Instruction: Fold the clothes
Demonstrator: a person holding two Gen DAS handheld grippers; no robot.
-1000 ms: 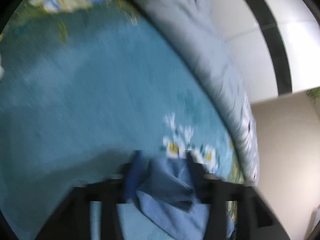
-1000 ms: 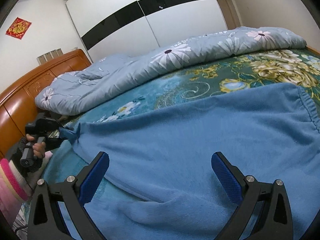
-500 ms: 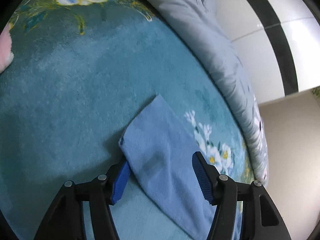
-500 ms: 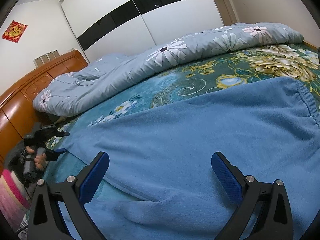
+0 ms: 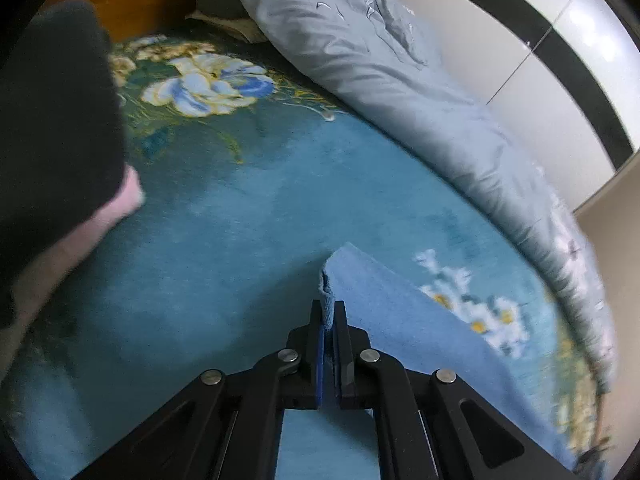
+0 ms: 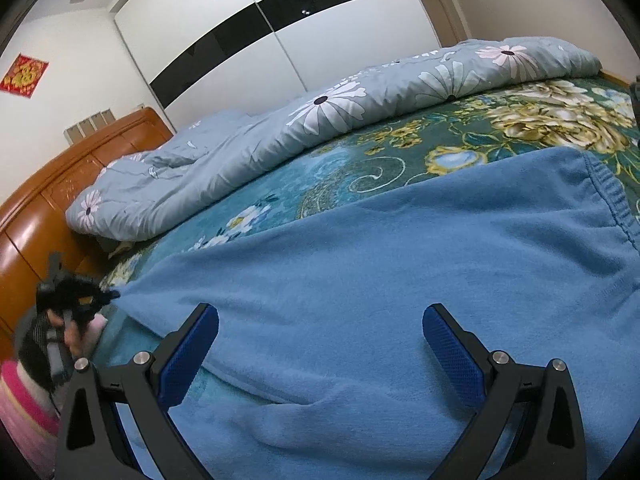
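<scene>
A blue fleece garment point(image 6: 400, 280) lies spread over the bed, its ribbed hem at the right. In the left wrist view its narrow end point(image 5: 400, 320) runs off to the lower right. My left gripper point(image 5: 329, 316) is shut on the edge of that end, with a fold of blue cloth pinched between the pads. In the right wrist view the same gripper point(image 6: 106, 296) sits at the far left tip of the garment, held by a hand. My right gripper point(image 6: 320, 328) hovers open over the garment's near part, nothing between its fingers.
The bed carries a teal floral blanket point(image 5: 240, 208). A grey-blue daisy-print duvet point(image 6: 320, 120) is bunched along the far side. A wooden headboard point(image 6: 48, 200) stands at the left, a white and black wardrobe point(image 6: 280, 20) behind. A dark and pink sleeve point(image 5: 60, 140) fills the left.
My left gripper stood open around the garment's end half a second ago; its jaws have shut on the cloth edge and the view has tilted up. The right gripper has not moved.
</scene>
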